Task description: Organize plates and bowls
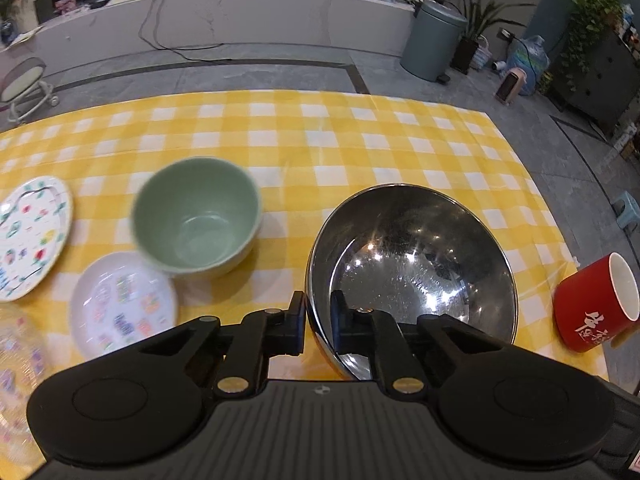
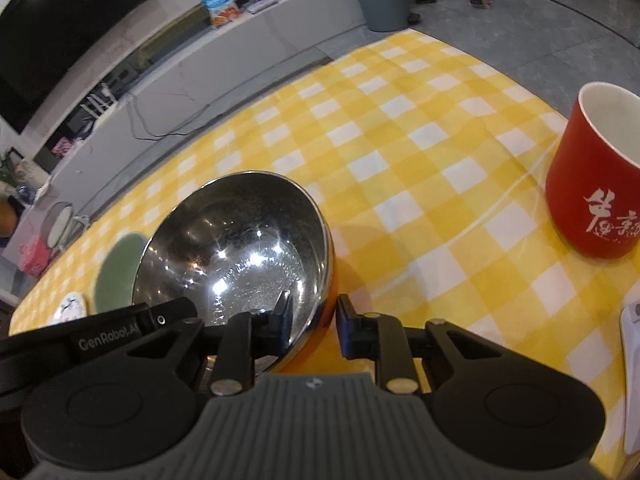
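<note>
Steel bowl [image 1: 412, 264] front and centre on the yellow-and-white checked cloth [image 1: 320, 136], tilted, polished inside catching bright glints. Pinched at its near rim by the left gripper [image 1: 319, 320], one black finger outside the wall, the other inside, pads tight on the thin metal. Same bowl [image 2: 236, 248] through the right wrist camera, and the right gripper [image 2: 314, 324] straddling the rim on that side too: one finger down inside, one out over the cloth, narrowly parted around the edge, the outer pad looking just clear of the metal, so no calling a firm clamp there. Left of the steel bowl, close but apart, a pale green bowl [image 1: 196, 216], upright and empty, slightly blurred. Just in front of that, a small white plate [image 1: 124, 308] with coloured prints, flat on the cloth. Further left, a larger plate with a floral pattern [image 1: 32, 236], partly cut off by the edge of view. Off to the right, a red mug [image 1: 596, 308] with white lettering and white inside, standing clear of the bowl. Beyond the table, grey floor, a grey pedal bin [image 1: 434, 40] and a long low counter [image 1: 224, 20] loaded with packets.
</note>
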`<state>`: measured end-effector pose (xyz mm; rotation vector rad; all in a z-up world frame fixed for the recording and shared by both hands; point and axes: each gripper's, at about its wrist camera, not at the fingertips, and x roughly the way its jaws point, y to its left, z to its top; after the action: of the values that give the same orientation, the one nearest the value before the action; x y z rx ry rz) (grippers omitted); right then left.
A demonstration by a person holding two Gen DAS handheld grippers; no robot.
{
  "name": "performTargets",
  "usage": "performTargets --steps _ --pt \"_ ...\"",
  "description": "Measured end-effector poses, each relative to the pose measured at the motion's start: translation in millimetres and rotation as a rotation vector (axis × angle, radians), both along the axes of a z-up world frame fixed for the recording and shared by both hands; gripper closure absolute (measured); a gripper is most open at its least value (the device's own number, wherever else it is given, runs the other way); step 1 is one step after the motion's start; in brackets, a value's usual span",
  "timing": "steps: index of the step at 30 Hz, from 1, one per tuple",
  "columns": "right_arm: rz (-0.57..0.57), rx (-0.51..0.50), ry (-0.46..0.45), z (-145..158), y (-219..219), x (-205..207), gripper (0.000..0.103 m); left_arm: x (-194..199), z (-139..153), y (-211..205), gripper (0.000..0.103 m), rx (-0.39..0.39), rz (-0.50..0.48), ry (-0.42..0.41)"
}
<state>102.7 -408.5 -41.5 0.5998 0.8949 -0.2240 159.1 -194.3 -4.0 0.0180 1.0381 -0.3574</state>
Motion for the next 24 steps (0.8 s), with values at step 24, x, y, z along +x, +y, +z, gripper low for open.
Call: performTargets --steps 24 --pt "0.411 0.128 -0.155 66.4 116.8 -92.7 0.083 -137.5 74.5 157.6 0.089 -0.024 0.260 -0.061"
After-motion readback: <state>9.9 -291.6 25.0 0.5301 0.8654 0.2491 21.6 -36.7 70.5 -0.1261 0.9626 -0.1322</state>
